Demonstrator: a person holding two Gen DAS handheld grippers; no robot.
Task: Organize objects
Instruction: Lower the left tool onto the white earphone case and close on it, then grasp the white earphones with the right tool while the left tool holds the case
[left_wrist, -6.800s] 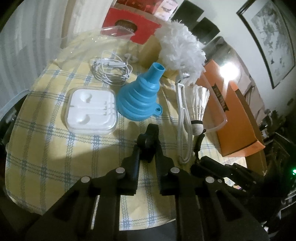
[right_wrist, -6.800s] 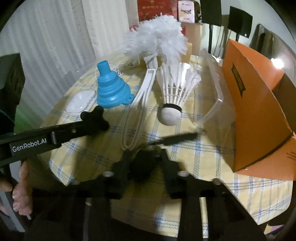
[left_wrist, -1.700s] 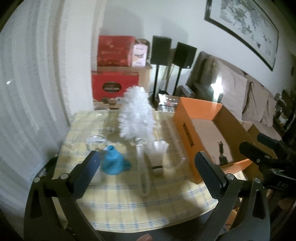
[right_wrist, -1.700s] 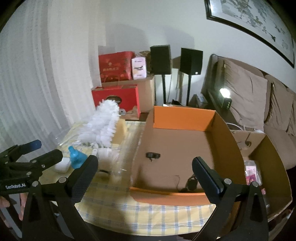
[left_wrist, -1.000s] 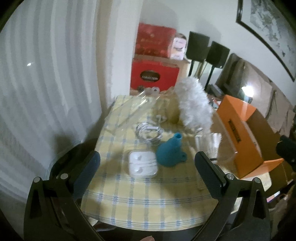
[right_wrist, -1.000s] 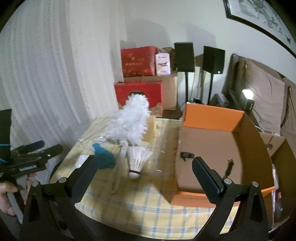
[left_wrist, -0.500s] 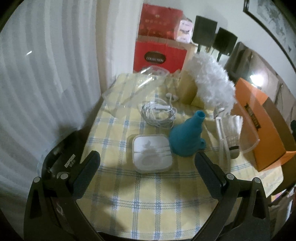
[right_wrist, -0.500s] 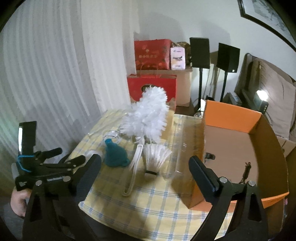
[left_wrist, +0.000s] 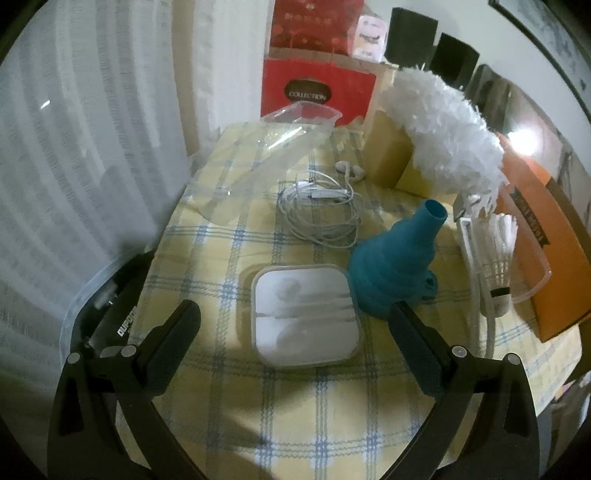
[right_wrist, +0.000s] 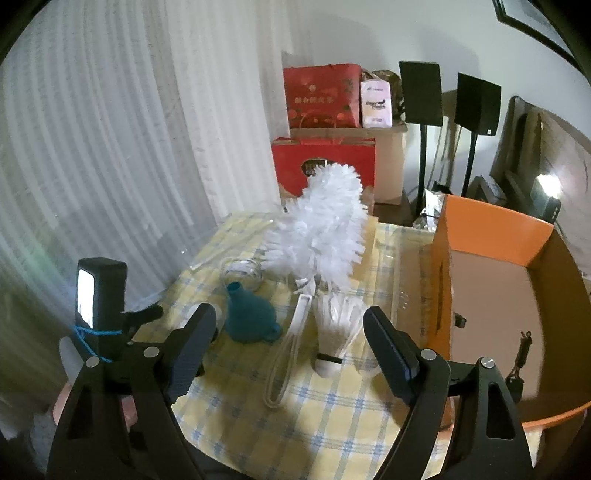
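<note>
My left gripper (left_wrist: 293, 314) is open and empty, its jaws wide on either side of a white earphone case (left_wrist: 304, 319) on the yellow checked tablecloth (left_wrist: 258, 398). A blue funnel (left_wrist: 397, 262) stands right of the case, coiled white earphones (left_wrist: 321, 206) lie behind it. A white duster (left_wrist: 443, 133) and a shuttlecock (left_wrist: 500, 258) are at the right. My right gripper (right_wrist: 290, 332) is open and empty, above the duster's handle (right_wrist: 284, 354), with the funnel (right_wrist: 247, 315), the shuttlecock (right_wrist: 336, 336) and the duster (right_wrist: 321, 229) ahead. The left gripper's body (right_wrist: 103, 317) shows at its left.
An open orange cardboard box (right_wrist: 491, 295) stands on the table's right side with small dark items inside. A clear plastic lid (left_wrist: 280, 144) lies at the back left, a clear tray (left_wrist: 532, 266) by the shuttlecock. Red gift bags (right_wrist: 321, 166) and speakers (right_wrist: 421, 92) stand behind the table.
Both grippers have come down and closer to the table. The left one has swung left over the earphone case; the right one has turned from the orange box toward the duster and shuttlecock.
</note>
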